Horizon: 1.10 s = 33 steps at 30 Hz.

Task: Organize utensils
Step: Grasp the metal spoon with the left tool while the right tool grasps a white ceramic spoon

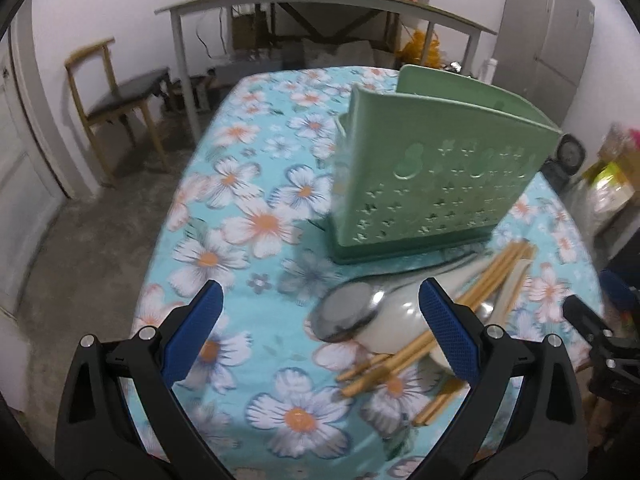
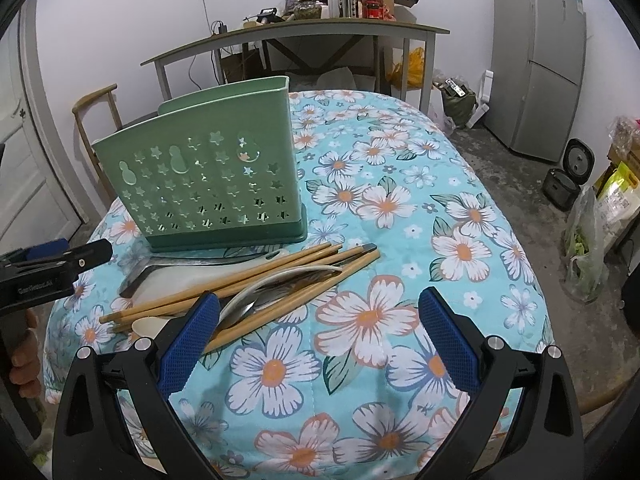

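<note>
Blue-padded fingers fill the near edge of both wrist views: the right gripper [image 2: 318, 336] has its jaws spread wide with nothing between them, hovering over the flowered tablecloth [image 2: 420, 208] that covers the desk, and the left gripper [image 1: 320, 328] likewise has its jaws wide apart and holds nothing. In the right wrist view the utensils lie in a loose pile just left of that gripper's left finger. Several wooden chopsticks [image 2: 256, 276] run with their long axes from near left to far right, their tips pointing toward the far right, close to the foot of the green utensil holder [image 2: 208, 176]. Under and among them lie a white spoon [image 2: 276, 274] and a metal spoon [image 2: 240, 306], bowls toward the near left, handles along the same diagonal as the chopsticks. A flat metal utensil with a long handle [image 2: 192, 261] lies closer to the holder, its axis nearly left to right. The holder stands upright on the desk, its pierced front wall facing the cameras, far and left of the pile. In the left wrist view the pile sits to the right, partly behind the right finger, with a metal spoon bowl [image 1: 346, 312] between the fingers. A hand [image 2: 24, 360] shows at the left edge of the right wrist view.
</note>
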Motion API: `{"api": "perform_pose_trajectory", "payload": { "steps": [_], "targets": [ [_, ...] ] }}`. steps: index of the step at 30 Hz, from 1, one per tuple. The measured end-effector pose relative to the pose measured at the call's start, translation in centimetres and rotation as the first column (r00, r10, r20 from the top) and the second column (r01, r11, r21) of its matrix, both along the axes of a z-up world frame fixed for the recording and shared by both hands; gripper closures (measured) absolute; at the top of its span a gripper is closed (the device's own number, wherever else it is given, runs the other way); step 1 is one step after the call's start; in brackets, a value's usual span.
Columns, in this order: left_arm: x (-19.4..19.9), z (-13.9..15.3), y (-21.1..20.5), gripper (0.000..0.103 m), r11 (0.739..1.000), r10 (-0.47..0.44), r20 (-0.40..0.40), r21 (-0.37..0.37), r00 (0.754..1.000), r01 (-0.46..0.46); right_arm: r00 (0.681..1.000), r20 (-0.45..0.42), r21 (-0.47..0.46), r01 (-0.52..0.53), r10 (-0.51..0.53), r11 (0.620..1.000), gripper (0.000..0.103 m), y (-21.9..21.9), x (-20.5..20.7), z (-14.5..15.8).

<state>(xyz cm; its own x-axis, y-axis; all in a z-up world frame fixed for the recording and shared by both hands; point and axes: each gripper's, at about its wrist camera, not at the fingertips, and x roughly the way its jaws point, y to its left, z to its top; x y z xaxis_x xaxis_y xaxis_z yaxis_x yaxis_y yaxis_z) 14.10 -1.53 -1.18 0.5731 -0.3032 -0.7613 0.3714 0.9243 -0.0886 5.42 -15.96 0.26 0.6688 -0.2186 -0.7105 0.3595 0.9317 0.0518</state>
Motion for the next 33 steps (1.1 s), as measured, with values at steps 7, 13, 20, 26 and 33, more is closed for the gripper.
{"api": "perform_pose_trajectory", "payload": {
  "steps": [7, 13, 20, 26, 33],
  "targets": [
    [-0.8, -0.3, 0.0, 0.008, 0.998, -0.01, -0.008, -0.06, 1.0, 0.01, 1.0, 0.003, 0.005, -0.006, 0.006, 1.0, 0.006, -0.2, 0.7, 0.0],
    [-0.7, -0.3, 0.6, 0.008, 0.995, -0.006, -0.038, -0.096, 0.999, 0.002, 1.0, 0.013, -0.001, -0.015, 0.015, 1.0, 0.006, -0.1, 0.9, 0.3],
    [-1.0, -0.8, 0.9, 0.008, 0.992, -0.114, 0.023, -0.05, 0.993, 0.115, 1.0, -0.001, 0.005, -0.011, 0.011, 1.0, 0.006, -0.2, 1.3, 0.3],
    [-1.9, -1.6, 0.4, 0.008, 0.961, -0.263, 0.119, 0.124, 0.958, 0.248, 0.999, -0.004, -0.02, -0.046, 0.046, 0.999, 0.006, 1.3, 1.6, 0.5],
    [-2.4, -2.5, 0.9, 0.038, 0.912, -0.381, 0.155, 0.224, 0.911, 0.343, 0.997, -0.004, -0.044, -0.077, 0.076, 0.996, 0.006, 2.6, 1.5, 0.9]
  ]
}}
